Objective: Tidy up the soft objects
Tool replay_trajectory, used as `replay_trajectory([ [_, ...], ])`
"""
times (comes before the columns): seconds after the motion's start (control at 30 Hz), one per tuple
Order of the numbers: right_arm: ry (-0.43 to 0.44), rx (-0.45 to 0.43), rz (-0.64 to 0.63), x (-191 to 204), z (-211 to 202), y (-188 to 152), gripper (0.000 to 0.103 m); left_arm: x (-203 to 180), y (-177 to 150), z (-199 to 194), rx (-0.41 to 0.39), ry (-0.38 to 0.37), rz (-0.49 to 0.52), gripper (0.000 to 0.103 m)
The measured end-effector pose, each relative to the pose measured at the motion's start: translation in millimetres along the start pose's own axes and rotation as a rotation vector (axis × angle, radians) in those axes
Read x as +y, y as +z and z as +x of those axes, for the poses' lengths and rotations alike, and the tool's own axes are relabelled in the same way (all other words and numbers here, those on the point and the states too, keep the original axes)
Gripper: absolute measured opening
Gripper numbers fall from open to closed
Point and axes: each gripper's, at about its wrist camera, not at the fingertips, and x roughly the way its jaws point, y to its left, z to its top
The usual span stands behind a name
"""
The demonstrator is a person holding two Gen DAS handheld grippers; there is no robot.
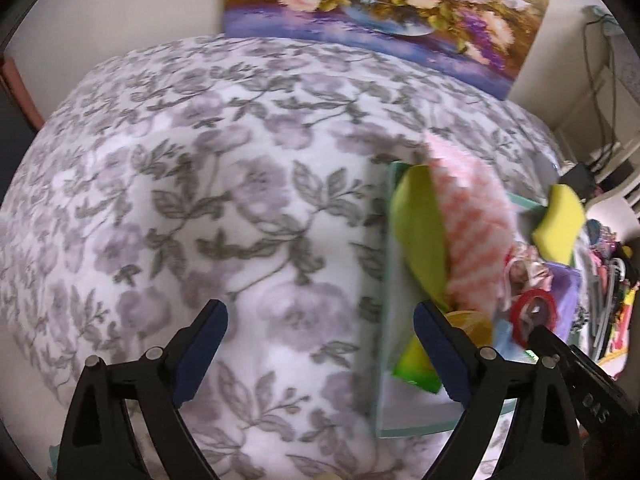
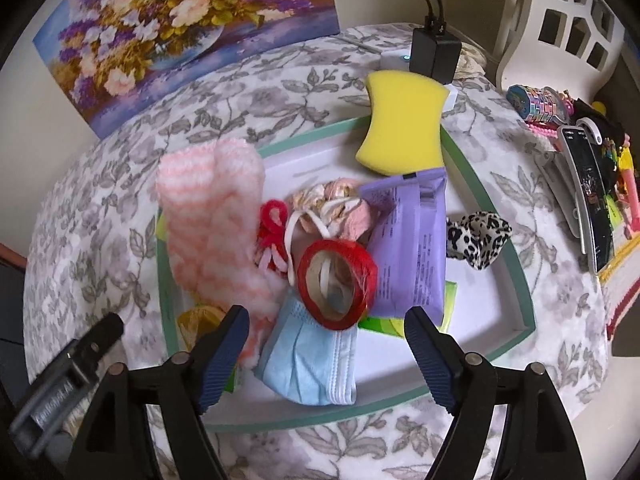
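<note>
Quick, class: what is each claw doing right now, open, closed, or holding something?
Left claw: open, holding nothing, over the floral blanket.
Right claw: open, holding nothing, above the blue face mask.

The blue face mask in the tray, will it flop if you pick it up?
Probably yes. The blue face mask looks like thin pleated fabric lying crumpled, so it would likely droop and feel very light. The red tape roll rests on its top edge, so lifting the mask might tip or drag that roll.

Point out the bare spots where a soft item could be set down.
Free: floral blanket left of the green-rimmed white tray; the tray's right floor below the leopard-print scrunchie. Crowded: tray centre, with pink striped fluffy cloth, red tape roll, purple packet, blue face mask.
</note>
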Motion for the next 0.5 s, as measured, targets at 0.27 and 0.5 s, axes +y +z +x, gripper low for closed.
replay_trajectory([
  [0.27, -0.004, -0.021, -0.047, 8, -7, -19, 0.103, 15, -10, 0, 0.015, 0.085, 0.022, 0.095],
  [0.5, -0.022, -0.038, -0.098, 17, -15, -33, 0.103, 21, -21, -11, 0.017, 0.108, 0.056, 0.095],
])
